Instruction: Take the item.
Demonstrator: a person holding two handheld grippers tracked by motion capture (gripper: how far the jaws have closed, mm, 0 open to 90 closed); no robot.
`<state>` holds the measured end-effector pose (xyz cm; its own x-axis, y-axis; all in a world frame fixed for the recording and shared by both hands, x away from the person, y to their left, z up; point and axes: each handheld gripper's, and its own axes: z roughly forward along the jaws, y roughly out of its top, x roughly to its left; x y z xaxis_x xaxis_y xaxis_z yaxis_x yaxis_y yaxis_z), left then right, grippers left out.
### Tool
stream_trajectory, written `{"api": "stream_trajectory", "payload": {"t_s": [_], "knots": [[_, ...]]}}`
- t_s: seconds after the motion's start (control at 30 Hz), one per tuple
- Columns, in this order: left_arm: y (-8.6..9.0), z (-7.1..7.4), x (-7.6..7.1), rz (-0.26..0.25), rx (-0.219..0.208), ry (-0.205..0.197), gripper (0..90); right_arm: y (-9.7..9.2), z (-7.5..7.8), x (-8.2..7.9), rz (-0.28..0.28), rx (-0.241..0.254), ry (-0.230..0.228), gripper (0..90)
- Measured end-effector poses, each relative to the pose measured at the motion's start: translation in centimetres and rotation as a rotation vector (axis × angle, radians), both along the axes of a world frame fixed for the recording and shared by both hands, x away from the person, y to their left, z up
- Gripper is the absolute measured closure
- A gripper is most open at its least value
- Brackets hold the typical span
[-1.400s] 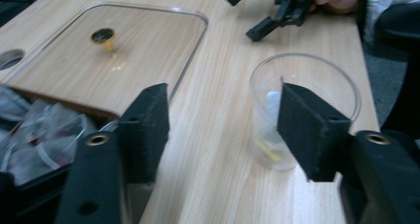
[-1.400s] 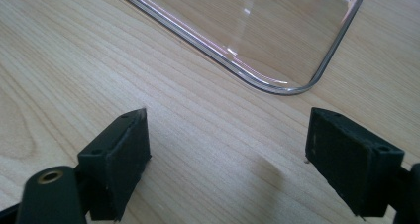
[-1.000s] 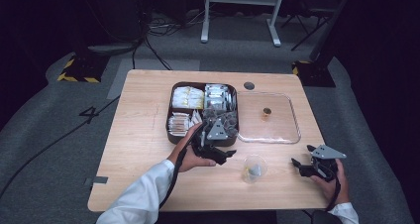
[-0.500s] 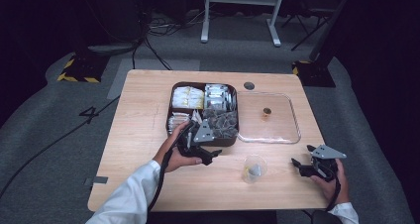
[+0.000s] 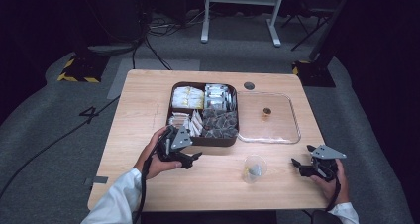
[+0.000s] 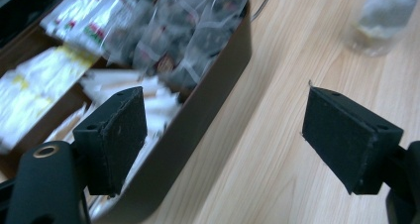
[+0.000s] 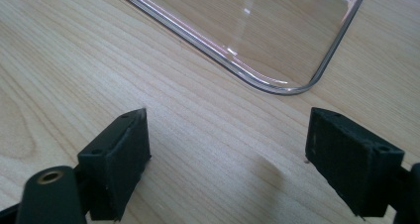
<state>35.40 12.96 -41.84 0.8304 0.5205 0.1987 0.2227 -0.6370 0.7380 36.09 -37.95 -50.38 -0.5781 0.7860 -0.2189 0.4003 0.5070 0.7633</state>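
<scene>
A dark brown box (image 5: 171, 110) with compartments of sachets sits mid-table. My left gripper (image 5: 194, 159) hovers at the box's front edge, jaws open with nothing between them. In the left gripper view the left gripper (image 6: 223, 130) straddles the box's front wall (image 6: 208, 105), with white sachets (image 6: 148, 97) and dark tea bags (image 6: 193, 30) inside. A clear cup (image 5: 254, 168) with something small in it stands right of that gripper; its base is also in the left gripper view (image 6: 384, 16). My right gripper (image 5: 297, 167) rests near the table's right front, open and empty (image 7: 228, 154) over bare wood.
A clear flat lid (image 5: 292, 130) with a small brown knob (image 5: 266, 112) lies right of the box; its rounded corner (image 7: 292, 87) lies ahead of the right jaws. A round grommet (image 5: 249, 85) sits in the table's far side. Dark floor and cables surround the table.
My left gripper has slid left along the box's front edge, away from the cup. Its jaws stay open. The right hand has not moved.
</scene>
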Motion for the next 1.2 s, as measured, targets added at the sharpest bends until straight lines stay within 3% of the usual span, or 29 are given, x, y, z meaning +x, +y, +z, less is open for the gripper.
{"api": "stream_trajectory", "payload": {"t_s": [0.2,0.5,0.83,1.2], "knots": [[2.4,-0.6,-0.7,0.078,0.013,-0.001,17.2,0.0,0.0,0.0,0.001,-0.002,-0.002,17.5],[5.4,-1.9,-1.5,0.148,0.05,0.025,17.1,0.0,0.0,0.0,-0.001,-0.002,-0.003,17.5],[8.1,-4.5,-1.2,0.219,0.127,0.063,17.1,0.0,0.0,0.0,-0.002,0.001,0.001,17.5],[10.4,-7.1,-1.0,0.255,0.117,0.143,17.1,-0.1,0.0,0.1,-0.002,0.005,0.007,17.5]]}}
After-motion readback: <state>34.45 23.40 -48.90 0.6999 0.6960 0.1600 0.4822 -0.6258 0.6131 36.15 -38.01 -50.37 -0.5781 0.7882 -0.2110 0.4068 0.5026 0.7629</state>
